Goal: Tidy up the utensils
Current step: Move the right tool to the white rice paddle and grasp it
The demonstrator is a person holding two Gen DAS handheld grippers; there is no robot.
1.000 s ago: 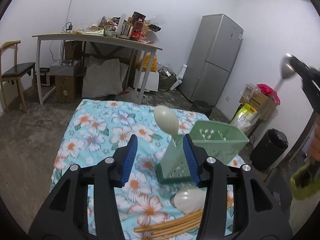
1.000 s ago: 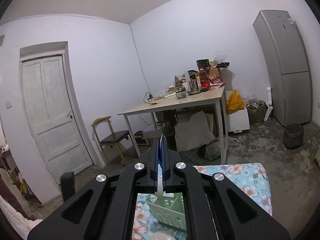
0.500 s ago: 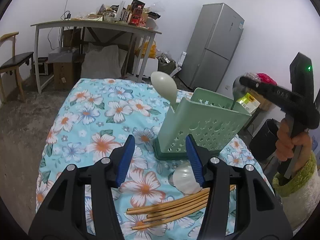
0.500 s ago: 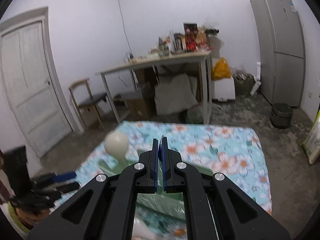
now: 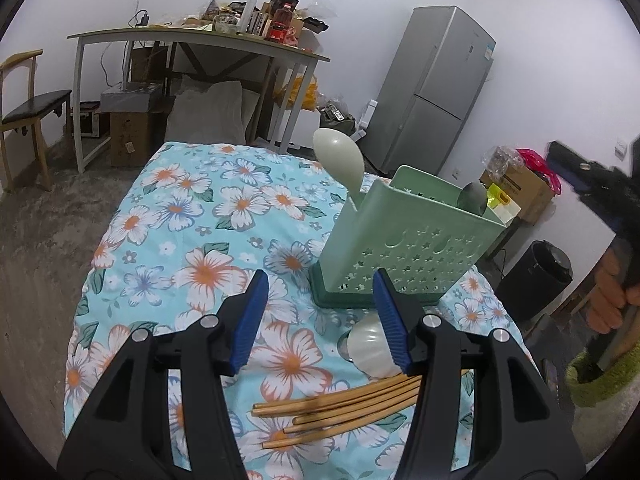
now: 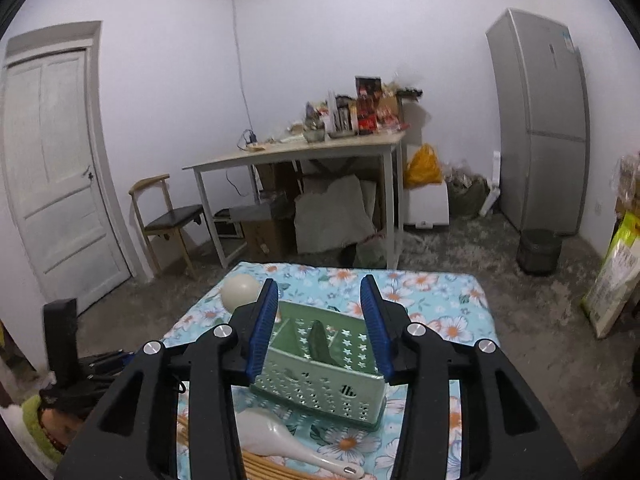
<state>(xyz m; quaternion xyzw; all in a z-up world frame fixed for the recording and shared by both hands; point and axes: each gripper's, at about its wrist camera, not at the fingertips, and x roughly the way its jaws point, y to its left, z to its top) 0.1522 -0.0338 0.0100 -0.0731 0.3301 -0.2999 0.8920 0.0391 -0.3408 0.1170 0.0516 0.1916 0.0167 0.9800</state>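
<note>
A green perforated utensil holder (image 5: 404, 248) stands on the floral-cloth table (image 5: 192, 240); it also shows in the right wrist view (image 6: 320, 364). A pale spoon (image 5: 340, 160) stands in its left end and a dark green spoon (image 5: 474, 198) in its right end, seen from above in the right wrist view (image 6: 318, 340). A white spoon (image 5: 370, 350) and wooden chopsticks (image 5: 340, 412) lie in front of the holder. My left gripper (image 5: 320, 320) is open and empty above them. My right gripper (image 6: 320, 328) is open and empty above the holder.
A cluttered desk (image 5: 200, 36), a chair (image 5: 28, 108), boxes and a grey fridge (image 5: 436, 96) stand behind the table. A black bin (image 5: 536, 272) is on the floor to the right. A white door (image 6: 52, 168) is in the right wrist view.
My right gripper came down over the holder, opened and let go of the dark green spoon, which now stands in the holder. My left gripper stayed open and tilted down toward the table.
</note>
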